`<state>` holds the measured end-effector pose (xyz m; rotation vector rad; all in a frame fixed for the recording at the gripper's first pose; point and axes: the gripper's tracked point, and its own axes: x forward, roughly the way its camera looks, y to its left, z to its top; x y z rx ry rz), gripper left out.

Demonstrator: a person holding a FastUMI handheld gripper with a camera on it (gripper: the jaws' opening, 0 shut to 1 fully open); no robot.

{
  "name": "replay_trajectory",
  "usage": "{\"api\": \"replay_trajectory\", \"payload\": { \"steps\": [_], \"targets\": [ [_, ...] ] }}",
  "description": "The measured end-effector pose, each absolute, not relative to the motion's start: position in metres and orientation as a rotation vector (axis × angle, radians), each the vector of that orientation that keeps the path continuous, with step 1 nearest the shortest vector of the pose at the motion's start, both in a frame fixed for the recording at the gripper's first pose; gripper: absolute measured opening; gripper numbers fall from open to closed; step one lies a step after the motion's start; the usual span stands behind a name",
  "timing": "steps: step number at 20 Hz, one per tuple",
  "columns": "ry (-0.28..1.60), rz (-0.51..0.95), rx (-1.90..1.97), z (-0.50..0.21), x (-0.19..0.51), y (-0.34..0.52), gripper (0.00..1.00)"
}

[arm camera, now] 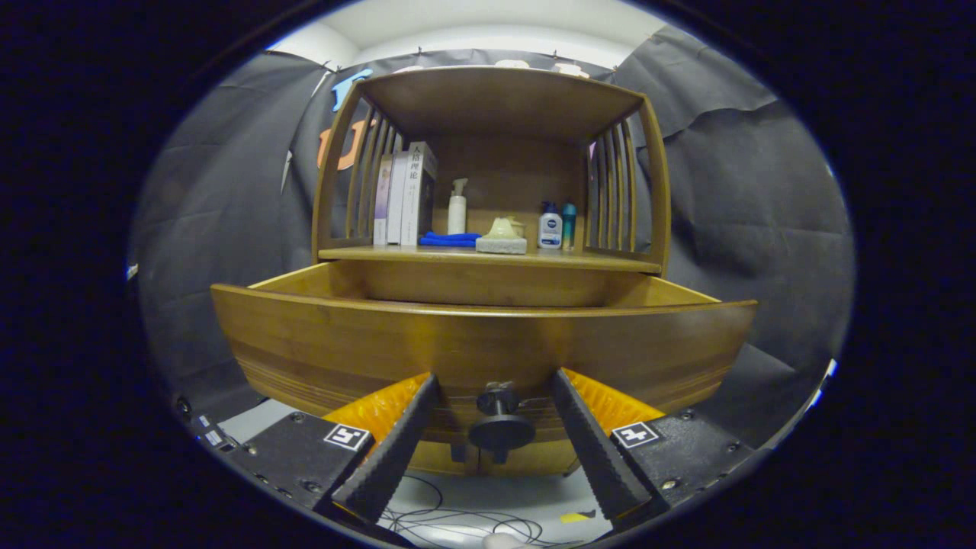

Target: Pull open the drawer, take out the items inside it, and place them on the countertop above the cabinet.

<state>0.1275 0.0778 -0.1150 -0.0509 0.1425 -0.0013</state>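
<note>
Drawer [480,343]: pulled well out of the wooden cabinet [648,198], its curved front close to the camera and its side walls running back under the shelf.
Knob [500,422]: dark and round, low on the middle of the drawer front, sitting between the two fingers.
Gripper [494,381]: fingers spread wide, one on each side of the knob with a clear gap on both; neither finger presses on it, so nothing is held.
Drawer contents: hidden behind the tall front from this low angle; I cannot tell what lies inside, or whether anything does.
Shelf above drawer [488,257]: books [404,194] upright at the left, a white pump bottle [457,207] behind a folded blue cloth [450,239], a pale sponge-like block [502,244] in the middle, two small bottles [557,226] at the right.
Countertop [499,99]: the cabinet's top board, far above the drawer; only its underside and front edge show, with a few pale things just peeking over the far rim.
Step in hand: the pull looks finished, with the fingers let go of the knob.
Next move calls for: backing off the knob, lifting over the near front wall, then tilting down to see into the drawer before picking anything.
Floor: loose cables [457,518] lie below the gripper.
</note>
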Motion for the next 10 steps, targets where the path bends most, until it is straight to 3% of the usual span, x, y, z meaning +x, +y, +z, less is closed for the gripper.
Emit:
{"api": "replay_trajectory", "payload": {
  "steps": [10],
  "targets": [
    [0.119, -0.038, -0.068, -0.106, 0.191, 0.089, 1.0]
  ]
}}
